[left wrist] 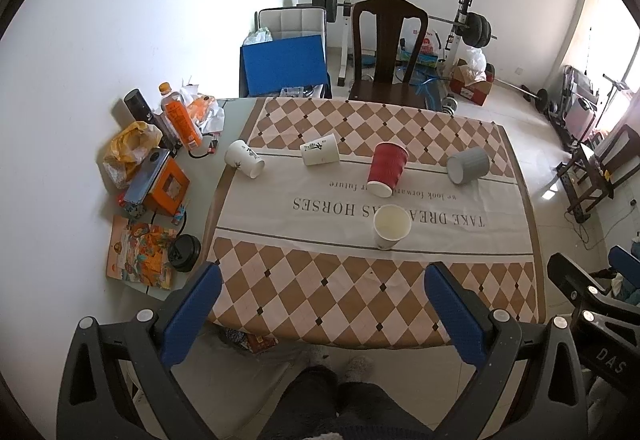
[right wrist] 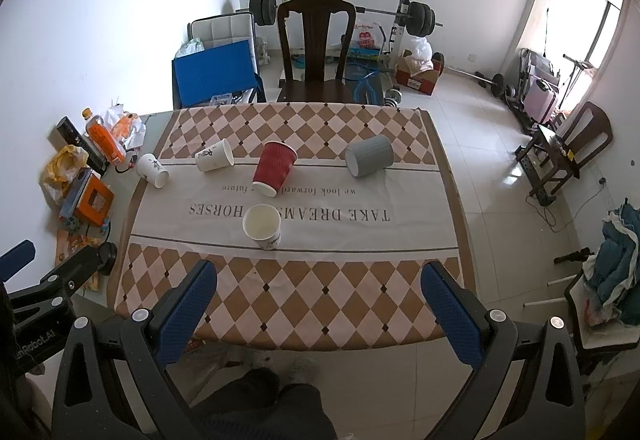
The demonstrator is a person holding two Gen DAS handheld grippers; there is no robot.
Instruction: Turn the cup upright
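On the checked tablecloth [left wrist: 320, 300] [right wrist: 320, 304] one white paper cup [left wrist: 391, 226] [right wrist: 262, 226] stands upright near the middle. Behind it lie several cups on their sides: a red ribbed cup [left wrist: 386, 168] [right wrist: 274, 167], a grey cup [left wrist: 467, 164] [right wrist: 369, 155], a white printed cup [left wrist: 320, 155] [right wrist: 214, 155] and another white cup [left wrist: 244, 159] [right wrist: 152, 169] at the left. My left gripper [left wrist: 324, 304] and my right gripper [right wrist: 320, 300] are both open and empty, held above the table's near edge, well short of the cups.
Clutter sits along the table's left side: an orange bottle [left wrist: 182, 119], a dark can [left wrist: 138, 105], an orange box [left wrist: 166, 185], a yellow bag [left wrist: 130, 143], a black lid [left wrist: 184, 252]. A dark wooden chair [left wrist: 386, 51] stands behind the table. Weights and boxes lie beyond.
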